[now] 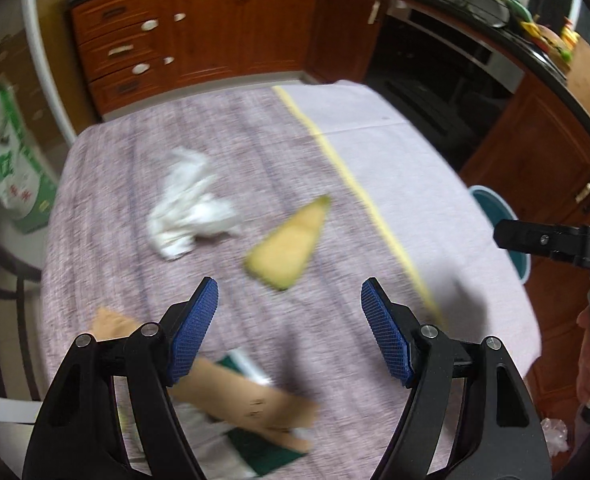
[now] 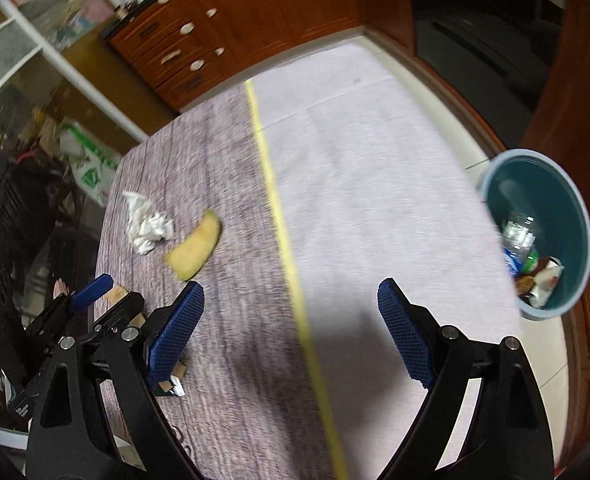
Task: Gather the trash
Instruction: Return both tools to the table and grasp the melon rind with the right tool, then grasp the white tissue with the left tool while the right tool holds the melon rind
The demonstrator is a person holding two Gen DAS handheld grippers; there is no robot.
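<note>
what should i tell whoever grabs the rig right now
Left gripper: open, empty, above the near table edge.
Right gripper: open, empty, above the yellow stripe.
On the table: crumpled tissue, yellow peel, cardboard strip lying over a green-and-white wrapper.
Teal bin on the floor past the table's right edge, already holding a bottle and wrappers.
Left: get all four pieces into the bin.
</note>
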